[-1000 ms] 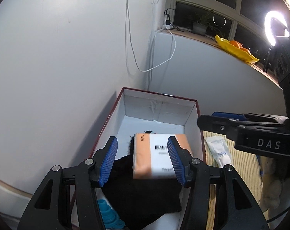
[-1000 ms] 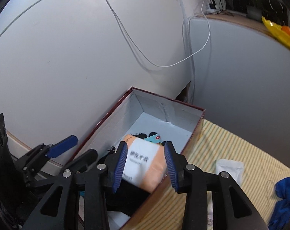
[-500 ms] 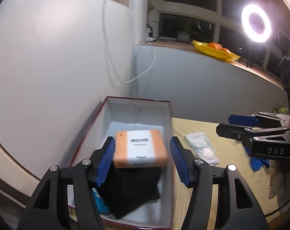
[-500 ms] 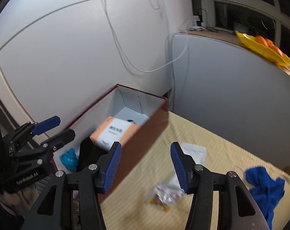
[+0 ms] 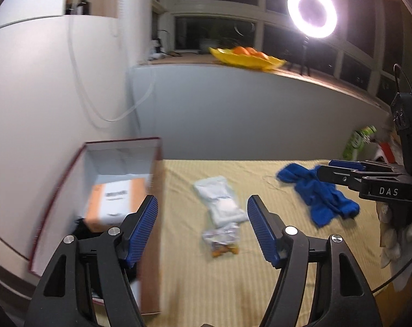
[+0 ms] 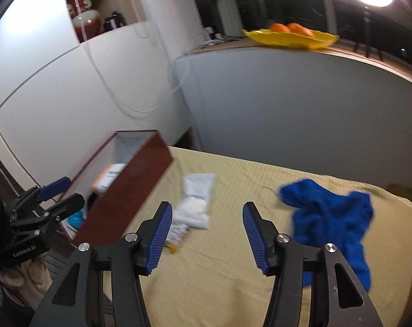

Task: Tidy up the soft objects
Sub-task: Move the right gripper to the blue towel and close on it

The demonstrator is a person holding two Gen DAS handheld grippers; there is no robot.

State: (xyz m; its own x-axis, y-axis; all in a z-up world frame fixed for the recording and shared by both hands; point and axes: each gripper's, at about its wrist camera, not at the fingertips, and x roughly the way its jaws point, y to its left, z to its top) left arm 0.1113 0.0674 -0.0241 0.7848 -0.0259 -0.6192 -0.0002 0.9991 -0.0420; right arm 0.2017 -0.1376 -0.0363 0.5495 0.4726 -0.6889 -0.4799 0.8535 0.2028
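With both my left hand-held gripper (image 5: 202, 224) and right hand-held gripper (image 6: 204, 231) just spreading and pinching nothing, I should go slow, drop onto the white pack (image 5: 219, 201) mid-bed beside the box (image 5: 155, 218), and squeeze its middle softly.

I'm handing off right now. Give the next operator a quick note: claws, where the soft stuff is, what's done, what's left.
Left claw: open, empty, jaws have just been opening.
Right claw: open, empty, jaws have just been opening.
Box: at the mat's left edge, holding the tissue pack on top of a black cloth.
Left to do, all on the mat: white pouch, small snack bag, blue cloth.
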